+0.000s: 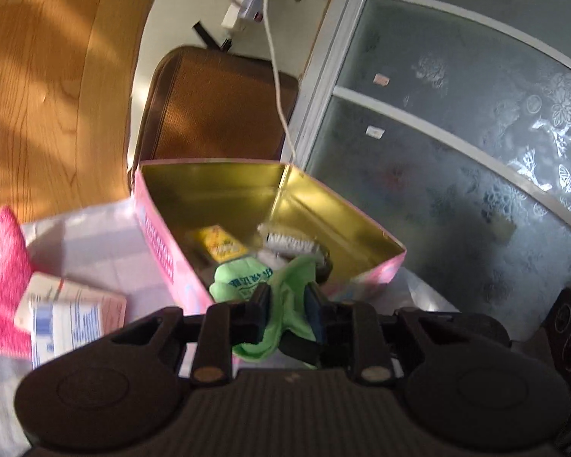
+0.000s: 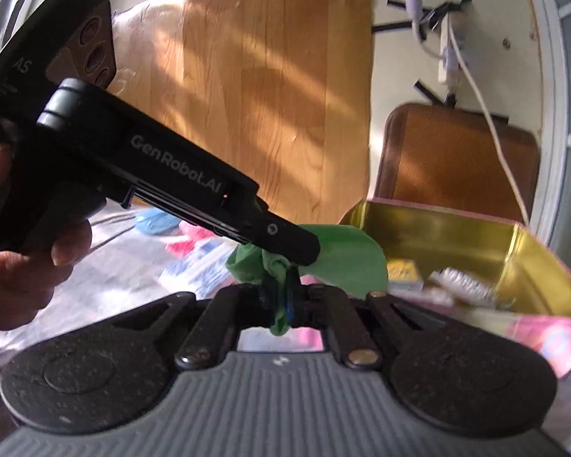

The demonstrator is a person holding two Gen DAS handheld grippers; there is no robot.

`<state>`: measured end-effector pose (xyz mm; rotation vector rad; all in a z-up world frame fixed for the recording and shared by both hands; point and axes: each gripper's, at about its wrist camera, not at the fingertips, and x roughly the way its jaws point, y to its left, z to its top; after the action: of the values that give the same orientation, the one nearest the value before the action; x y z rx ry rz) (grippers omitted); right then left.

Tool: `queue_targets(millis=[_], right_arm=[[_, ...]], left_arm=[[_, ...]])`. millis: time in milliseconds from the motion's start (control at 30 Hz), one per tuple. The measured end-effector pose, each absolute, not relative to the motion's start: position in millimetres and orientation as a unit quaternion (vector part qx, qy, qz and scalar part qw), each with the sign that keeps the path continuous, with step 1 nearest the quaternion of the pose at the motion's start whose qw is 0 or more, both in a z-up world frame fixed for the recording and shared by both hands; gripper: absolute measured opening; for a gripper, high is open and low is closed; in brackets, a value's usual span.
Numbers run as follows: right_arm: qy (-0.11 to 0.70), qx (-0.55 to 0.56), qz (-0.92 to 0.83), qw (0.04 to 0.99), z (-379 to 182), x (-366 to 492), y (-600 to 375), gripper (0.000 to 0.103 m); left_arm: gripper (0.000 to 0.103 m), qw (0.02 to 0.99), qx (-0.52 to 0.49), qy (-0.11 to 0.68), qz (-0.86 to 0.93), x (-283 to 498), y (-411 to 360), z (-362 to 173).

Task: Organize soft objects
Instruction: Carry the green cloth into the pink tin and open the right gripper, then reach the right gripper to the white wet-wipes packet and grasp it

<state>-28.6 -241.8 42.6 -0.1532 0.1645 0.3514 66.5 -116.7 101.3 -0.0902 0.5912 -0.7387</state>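
So both grippers are on the same green cloth right now, which has some printed characters on it. The left gripper has its jaws pressed in on a bunched fold of it, and the right gripper is pinching another twisted bit of it, nearly closed all the way. From the right wrist view you can see the left gripper coming in from the upper left with a hand wrapped round its handle, its tip buried in the fabric. The cloth hangs in the air just in front of the near edge of a pink tin with a gold inside, not in it. In the tin there's a yellow packet and a white brush. Left of the tin, on the pale plastic-covered surface, sits a white carton beside something pink and fuzzy. Behind the tin stands a brown case, with a white cable dangling down past it.
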Motion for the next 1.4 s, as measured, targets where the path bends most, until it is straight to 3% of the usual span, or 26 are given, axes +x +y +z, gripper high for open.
queue_targets(millis=[133,433,467,567,700,1067,1400], right_arm=[[0.068,-0.079,0.128,0.986,45,4,-255,0.008],[0.135,-0.076,0.078,0.985,23,58,-276,0.010],[0.145,-0.076,0.067,0.984,22,62,-275,0.015],[0.149,-0.053,0.043,0.986,23,62,-284,0.044],[0.134,-0.038,0.033,0.990,23,44,-291,0.044],[0.096,-0.004,0.108,0.989,38,1,-251,0.044],[0.186,-0.023,0.215,0.958,27,49,-166,0.051]], left_arm=[[0.021,0.896,-0.029,0.272,-0.350,105,-143,106],[0.022,0.895,-0.012,0.316,-0.313,158,-181,66],[0.026,0.898,-0.010,0.319,-0.304,160,-181,64],[0.039,0.909,-0.001,0.314,-0.274,156,-178,63],[0.053,0.926,0.022,0.285,-0.247,137,-163,72],[0.067,0.959,0.000,0.260,-0.111,88,-40,61],[0.063,0.943,-0.093,0.319,0.032,92,89,-3]])
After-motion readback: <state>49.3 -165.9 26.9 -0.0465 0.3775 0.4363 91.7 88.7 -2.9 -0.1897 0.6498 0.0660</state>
